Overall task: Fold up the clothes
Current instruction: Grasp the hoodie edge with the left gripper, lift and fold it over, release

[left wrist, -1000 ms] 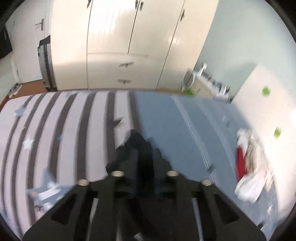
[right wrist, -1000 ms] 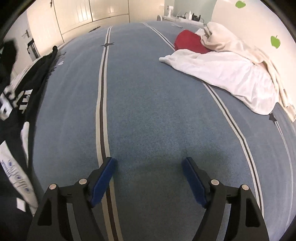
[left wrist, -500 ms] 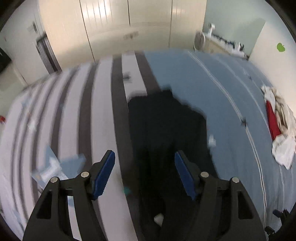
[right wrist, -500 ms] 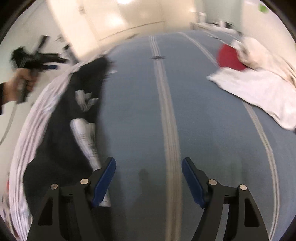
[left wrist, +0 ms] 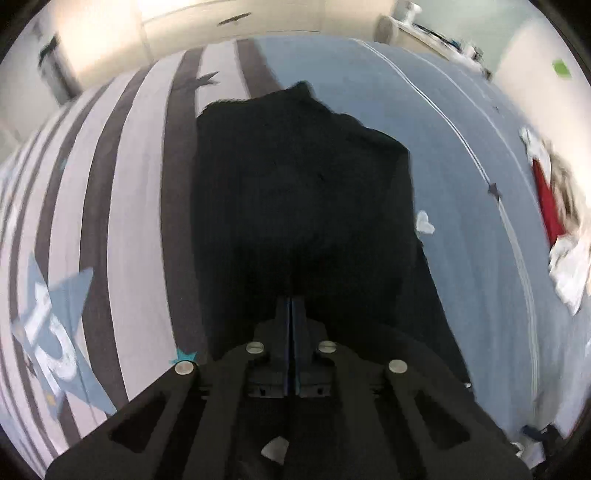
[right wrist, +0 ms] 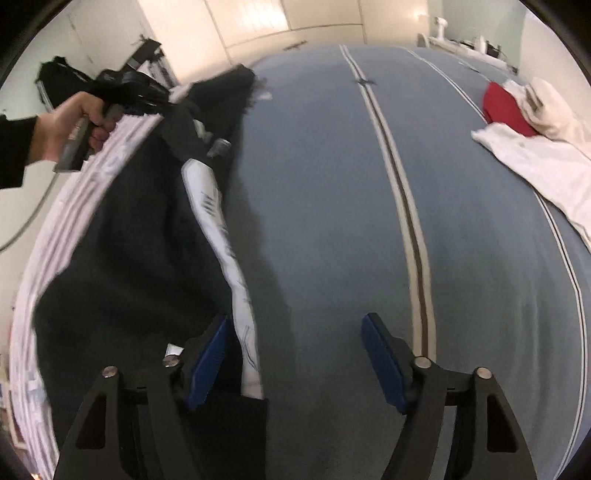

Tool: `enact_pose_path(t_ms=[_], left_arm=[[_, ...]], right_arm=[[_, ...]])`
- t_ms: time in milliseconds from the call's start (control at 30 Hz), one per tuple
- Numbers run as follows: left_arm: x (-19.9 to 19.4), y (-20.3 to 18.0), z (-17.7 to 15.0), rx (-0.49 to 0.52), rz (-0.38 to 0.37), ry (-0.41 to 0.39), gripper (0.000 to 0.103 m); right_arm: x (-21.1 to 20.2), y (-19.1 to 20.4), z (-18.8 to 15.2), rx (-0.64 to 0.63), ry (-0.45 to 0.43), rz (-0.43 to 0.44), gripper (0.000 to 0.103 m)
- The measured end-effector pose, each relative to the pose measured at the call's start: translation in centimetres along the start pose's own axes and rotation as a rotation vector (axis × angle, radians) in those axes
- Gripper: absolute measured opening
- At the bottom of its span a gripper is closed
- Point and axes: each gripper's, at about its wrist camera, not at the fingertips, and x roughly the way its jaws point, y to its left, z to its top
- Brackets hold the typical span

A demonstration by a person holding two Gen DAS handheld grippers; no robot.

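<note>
A black garment (left wrist: 295,177) lies spread on the bed, across the seam between the striped and the blue part of the cover. My left gripper (left wrist: 290,297) points down onto it, pads pressed together with their tips in the black cloth. In the right wrist view a hand (right wrist: 74,122) holds that gripper over the garment's (right wrist: 129,258) far end. A white stripe (right wrist: 221,236) runs along the garment's edge. My right gripper (right wrist: 295,325) hangs over the near end, its jaws closing. The stripe's lower end lies just inside its left finger (right wrist: 210,354), with blue cover under the rest of the gap.
The blue bedspread (right wrist: 332,184) stretches right of the garment, the grey-striped part (left wrist: 129,184) left of it. A pile of white cloth (right wrist: 535,166) and a red piece (right wrist: 502,107) lies at the far right. White wardrobe doors (right wrist: 258,26) stand beyond the bed.
The left gripper dropped the garment, stood open half a second ago, then came down and shut on it. The right gripper swung left, bringing the garment's striped edge to its left finger.
</note>
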Motion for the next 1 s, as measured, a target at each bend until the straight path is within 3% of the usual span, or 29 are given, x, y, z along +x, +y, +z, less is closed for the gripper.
enact_pose_path(t_ms=[133,267,333,367,400,433,567,733,1000], left_arm=[[-3.1,-1.9,2.8,0.013,-0.001,-0.153,0.0],[-7.5,-4.4,8.6,-0.008,-0.104,-0.301,0.001],[-9.6,-5.1,10.8,-0.074,-0.129,-0.38,0.011],[-9.8,-5.2,11.4,-0.085,-0.119,-0.383,0.036],[-10.0,-5.3,12.1,-0.096,-0.11,-0.386,0.05],[-10.1,-5.4,12.6,-0.102,-0.098,-0.388,0.05],[-8.3,-4.7,9.6,0.009,0.027,-0.343,0.05],[-4.8,-1.8,6.2,-0.001,0.088,-0.244,0.05],[-3.7,1.1,1.3,-0.026,0.156,-0.169,0.05]], right_arm=[[0.0,0.6,-0.7,0.016,-0.008,-0.044,0.062],[0.0,0.9,-0.7,0.033,-0.01,-0.053,0.062],[0.1,0.9,-0.7,0.046,-0.001,-0.062,0.061],[0.1,0.9,-0.7,0.048,0.002,-0.064,0.06],[0.1,0.9,-0.8,0.05,0.004,-0.066,0.06],[0.0,0.8,-0.8,0.057,0.004,-0.068,0.06],[-0.3,0.5,-0.8,0.087,-0.006,-0.087,0.06],[-0.6,0.6,-0.9,0.093,-0.023,-0.107,0.06],[-1.4,0.2,-0.8,0.072,-0.052,-0.176,0.06]])
